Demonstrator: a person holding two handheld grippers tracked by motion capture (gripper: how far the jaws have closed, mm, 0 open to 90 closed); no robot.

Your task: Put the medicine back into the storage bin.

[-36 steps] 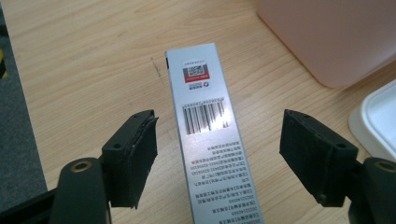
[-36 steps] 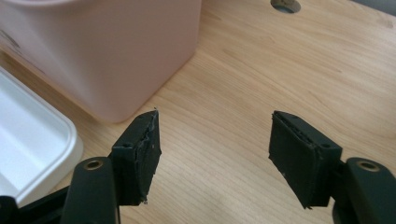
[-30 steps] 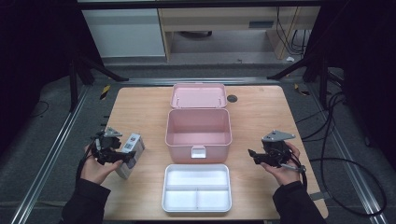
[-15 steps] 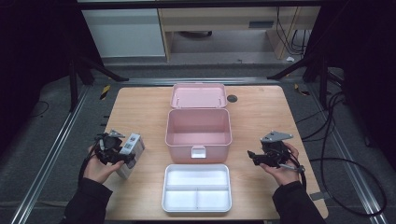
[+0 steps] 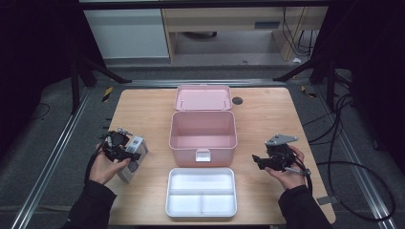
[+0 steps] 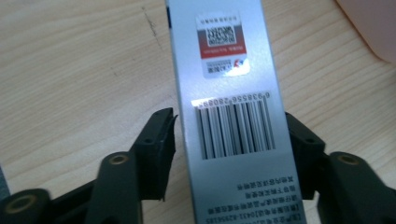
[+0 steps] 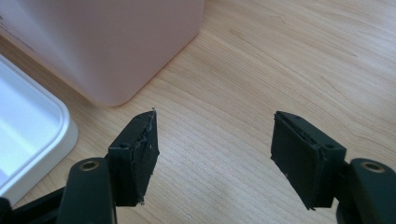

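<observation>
A long silver carton (image 5: 137,144) with a barcode and a red label lies on the wooden table at the left. My left gripper (image 5: 128,155) is lowered over it. In the left gripper view the carton (image 6: 224,93) stands between the two jaws of the left gripper (image 6: 229,135). These jaws have just been closing: the right jaw sits at the carton's edge, while a thin gap remains beside the left jaw. My right gripper (image 5: 256,161) hovers open over bare wood at the right, with nothing between the jaws of the right gripper (image 7: 215,140).
An open pink box (image 5: 203,151) stands mid-table, its lid (image 5: 203,98) folded back behind it. A white divided tray (image 5: 168,193) lies in front of it. The pink box (image 7: 107,42) and tray (image 7: 32,130) lie just left of the right gripper. A small black disc (image 5: 237,100) lies beside the lid.
The left gripper has come down over the silver carton and its jaws have narrowed around it. The right hand has stayed where it was.
</observation>
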